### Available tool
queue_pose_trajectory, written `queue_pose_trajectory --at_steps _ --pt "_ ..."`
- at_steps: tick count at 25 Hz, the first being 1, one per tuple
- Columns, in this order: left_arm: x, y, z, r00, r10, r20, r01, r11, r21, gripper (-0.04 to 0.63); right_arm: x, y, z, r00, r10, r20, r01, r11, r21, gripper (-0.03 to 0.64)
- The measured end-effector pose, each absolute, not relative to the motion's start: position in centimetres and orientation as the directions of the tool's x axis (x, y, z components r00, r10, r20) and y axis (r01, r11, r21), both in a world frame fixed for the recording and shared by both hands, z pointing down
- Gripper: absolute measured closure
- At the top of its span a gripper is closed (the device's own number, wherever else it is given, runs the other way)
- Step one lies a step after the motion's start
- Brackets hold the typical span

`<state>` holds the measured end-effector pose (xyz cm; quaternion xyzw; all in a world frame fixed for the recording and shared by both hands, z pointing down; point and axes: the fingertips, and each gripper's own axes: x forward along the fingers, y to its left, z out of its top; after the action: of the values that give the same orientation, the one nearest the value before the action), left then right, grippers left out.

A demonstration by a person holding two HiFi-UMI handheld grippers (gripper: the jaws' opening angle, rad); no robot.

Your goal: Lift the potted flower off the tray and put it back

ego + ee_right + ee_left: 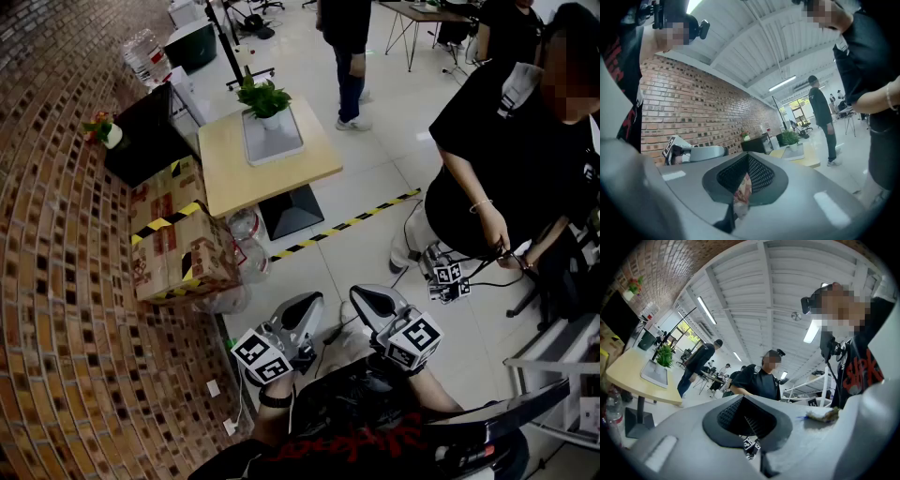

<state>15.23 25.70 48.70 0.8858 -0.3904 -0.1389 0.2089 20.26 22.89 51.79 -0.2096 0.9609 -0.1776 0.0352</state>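
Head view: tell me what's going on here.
A person holds the left gripper and the right gripper close to the body. Both are shut with nothing in them, and they are well short of the table. The potted flower sits on its tray on that table, untouched, so the lift has not begun. A second person stands at the right, handling another gripper.
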Motion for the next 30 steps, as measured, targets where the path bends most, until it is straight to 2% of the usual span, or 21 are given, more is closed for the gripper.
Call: queue_pose_trajectory --at_steps 7,14,24,30 --pt "14.0 13.7 45.1 0.638 -0.769 0.024 -0.734 -0.599 0.318 0.603 17.6 9.9 45.9 -0.925 -0.373 -0.074 -0.341 0.900 -0.271 0.614" --pt "10.6 7.7 45.1 0.574 -0.819 0.029 -0.785 -0.539 0.306 0.603 14.4 2.0 45.4 -0.921 -0.381 -0.076 -0.358 0.908 -0.217 0.614" --pt "0.3 -3.8 48.9 0.602 -0.798 0.009 -0.758 -0.568 0.321 0.603 3.5 -8.7 49.0 -0.913 -0.408 0.002 -0.403 0.902 -0.155 0.612" --pt "-6.7 -10.3 49.9 0.681 -0.732 0.015 -0.700 -0.646 0.305 0.603 -2.3 -16.7 50.3 -0.846 -0.533 0.030 -0.532 0.837 -0.130 0.597"
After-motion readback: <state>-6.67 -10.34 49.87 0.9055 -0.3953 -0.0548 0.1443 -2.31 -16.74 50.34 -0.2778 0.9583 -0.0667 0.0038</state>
